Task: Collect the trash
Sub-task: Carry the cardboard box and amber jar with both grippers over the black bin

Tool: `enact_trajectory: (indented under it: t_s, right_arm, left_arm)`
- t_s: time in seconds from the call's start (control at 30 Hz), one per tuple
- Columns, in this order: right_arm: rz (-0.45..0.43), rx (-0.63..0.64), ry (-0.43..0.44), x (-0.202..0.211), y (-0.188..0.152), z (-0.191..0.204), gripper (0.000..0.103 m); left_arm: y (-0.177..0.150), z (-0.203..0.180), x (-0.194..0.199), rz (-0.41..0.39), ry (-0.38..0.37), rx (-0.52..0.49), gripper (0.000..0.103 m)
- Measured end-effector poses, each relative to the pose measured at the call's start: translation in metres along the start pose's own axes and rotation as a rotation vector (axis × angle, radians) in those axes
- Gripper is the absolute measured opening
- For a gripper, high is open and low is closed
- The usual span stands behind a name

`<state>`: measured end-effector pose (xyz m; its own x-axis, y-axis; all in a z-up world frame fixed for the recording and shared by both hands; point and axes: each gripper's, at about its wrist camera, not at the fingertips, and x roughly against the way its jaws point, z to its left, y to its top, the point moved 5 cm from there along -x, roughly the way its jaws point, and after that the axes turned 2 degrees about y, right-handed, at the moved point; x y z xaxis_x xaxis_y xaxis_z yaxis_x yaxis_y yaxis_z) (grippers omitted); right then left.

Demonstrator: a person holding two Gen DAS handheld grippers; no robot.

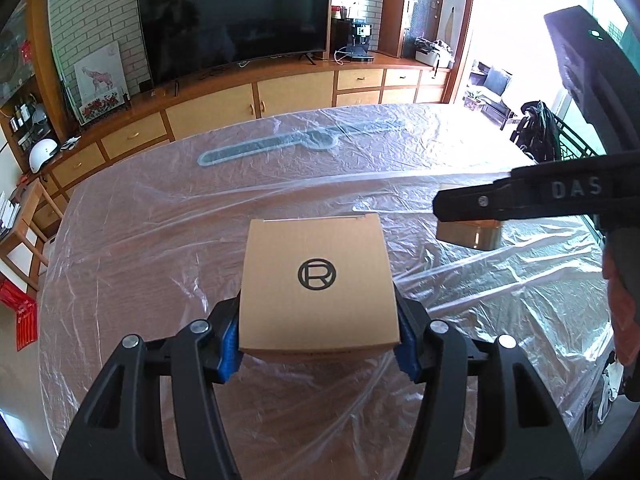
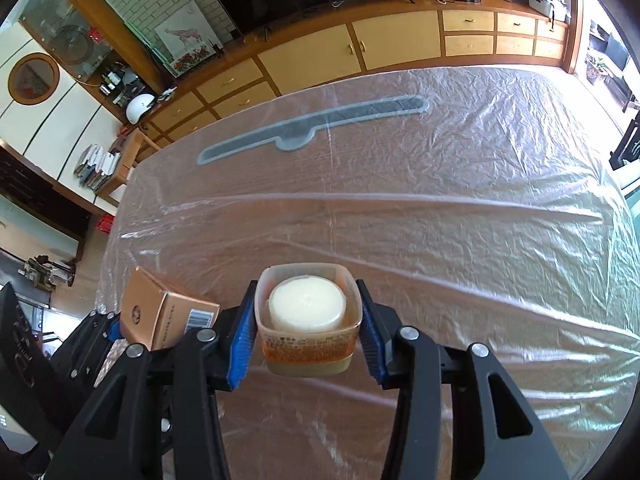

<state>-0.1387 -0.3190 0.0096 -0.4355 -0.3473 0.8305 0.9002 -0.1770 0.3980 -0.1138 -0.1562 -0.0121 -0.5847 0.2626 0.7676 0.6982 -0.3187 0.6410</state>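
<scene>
My left gripper (image 1: pixel 318 346) is shut on a small brown cardboard box (image 1: pixel 318 280) with a black circled R on its top, held above the table. The same cardboard box (image 2: pixel 160 314) shows at the lower left of the right wrist view, barcode side facing me. My right gripper (image 2: pixel 308 334) is shut on a clear square plastic cup (image 2: pixel 308 316) with a white round lid inside and an orange printed label. In the left wrist view the right gripper (image 1: pixel 444 206) reaches in from the right, with the plastic cup (image 1: pixel 472 234) showing under its fingers.
A wooden table (image 1: pixel 280 188) under crinkled clear plastic sheeting fills both views. A long grey-blue inlay (image 2: pixel 312 128) lies under the sheet at the far side. Beyond the table stand a sideboard with yellow doors (image 1: pixel 256 100) and a large dark TV (image 1: pixel 236 20).
</scene>
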Motion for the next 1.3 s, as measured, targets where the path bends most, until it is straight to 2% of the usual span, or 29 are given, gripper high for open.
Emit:
enact_trajectory:
  t_s: [0.33,0.8,1.1,1.3]
  right_arm:
    - [0.010,0.003,0.048,0.026,-0.038,0.000,0.045]
    - [0.058,-0.016,0.099,0.053,-0.097,-0.006,0.045]
    - [0.083,0.031,0.168,0.081,-0.140,0.008,0.045]
    - [0.115,0.076,0.222,0.098,-0.176,0.014,0.045]
  left_arm:
    - [-0.018,-0.008,0.022,0.002,-0.004,-0.011,0.060]
    - [-0.059,-0.027,0.061,0.021,-0.031,-0.046,0.060]
    - [-0.086,-0.043,0.099,0.031,-0.106,-0.083,0.060]
    - [-0.114,-0.066,0.122,0.053,-0.180,-0.172,0.060]
